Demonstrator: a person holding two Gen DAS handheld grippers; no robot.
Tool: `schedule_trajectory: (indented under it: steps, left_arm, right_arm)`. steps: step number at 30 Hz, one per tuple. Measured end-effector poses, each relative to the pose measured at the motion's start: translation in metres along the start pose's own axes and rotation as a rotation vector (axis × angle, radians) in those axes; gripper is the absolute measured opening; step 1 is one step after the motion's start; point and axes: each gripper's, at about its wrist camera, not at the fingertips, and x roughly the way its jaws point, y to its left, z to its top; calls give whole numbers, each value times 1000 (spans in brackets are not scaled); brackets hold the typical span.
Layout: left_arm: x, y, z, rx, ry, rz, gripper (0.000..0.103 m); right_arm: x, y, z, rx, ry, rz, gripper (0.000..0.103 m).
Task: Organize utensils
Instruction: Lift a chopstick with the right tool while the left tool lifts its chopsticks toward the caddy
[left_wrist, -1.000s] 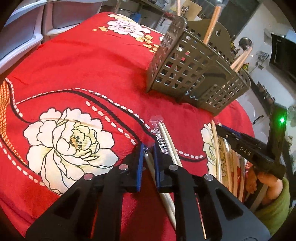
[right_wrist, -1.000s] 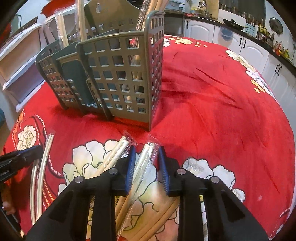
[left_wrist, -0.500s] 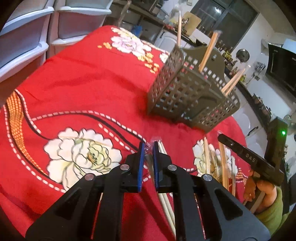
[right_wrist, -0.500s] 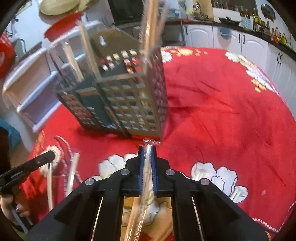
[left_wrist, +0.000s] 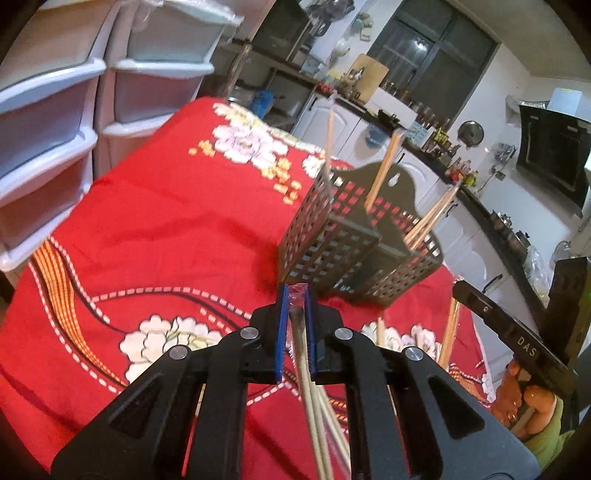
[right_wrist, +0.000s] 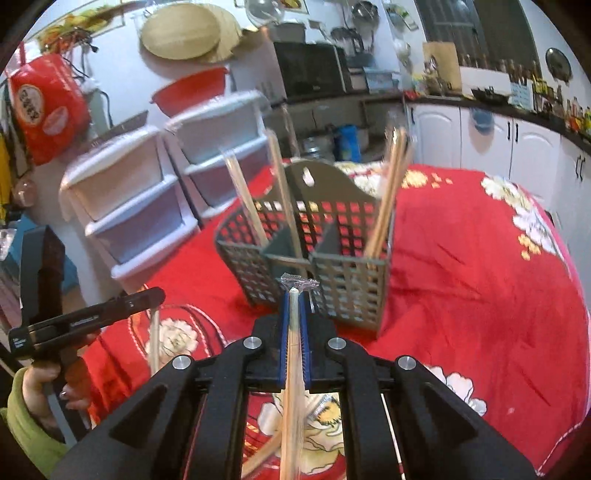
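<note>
Both your grippers are clamped on wrapped chopsticks. Your left gripper (left_wrist: 295, 314) has its blue pads (left_wrist: 282, 332) pressed on a clear-wrapped chopstick pair (left_wrist: 306, 376); the crimped wrapper end pokes out just past the tips and the sticks trail back down under the gripper body. Your right gripper (right_wrist: 294, 325) is pinched tight on another wrapped chopstick pair (right_wrist: 293, 369), with the wrapper's crimped end (right_wrist: 299, 283) sticking out in front and the rest hanging back toward the camera. Both are held clear above the red floral tablecloth (left_wrist: 177, 229). The grey slotted utensil caddy (right_wrist: 332, 266) stands upright on the cloth ahead of both grippers, in the right wrist view directly past the tips. It has divider walls; chopsticks (right_wrist: 388, 206) already lean in the right-hand compartment, and others (right_wrist: 251, 206) lean in the left and middle ones. More loose wrapped chopsticks (left_wrist: 448, 328) lie on the cloth between the caddy and your hands, near the white flower print. In the right wrist view your left hand (right_wrist: 44, 384), green sleeve, grips its handle low at the left edge. White plastic drawer units (right_wrist: 147, 206) sit beyond the table's far left side.
</note>
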Motion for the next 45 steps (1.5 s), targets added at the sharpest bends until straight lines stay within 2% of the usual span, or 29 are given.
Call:
schedule_trajectory:
  steps: [22,36,45]
  left_arm:
    - [-26,-62,51,115,-127,-89,4]
    - [-30,-102,85,192,-184,-150,3]
    - [-44,-128,113,237,-257,-185,3]
  right_arm:
    - [-54,16,37,-48,-187,14,6]
    - [-71,9,76,-65,-326,-21,6]
    - [-76,1,103,-63,-401,-47,6]
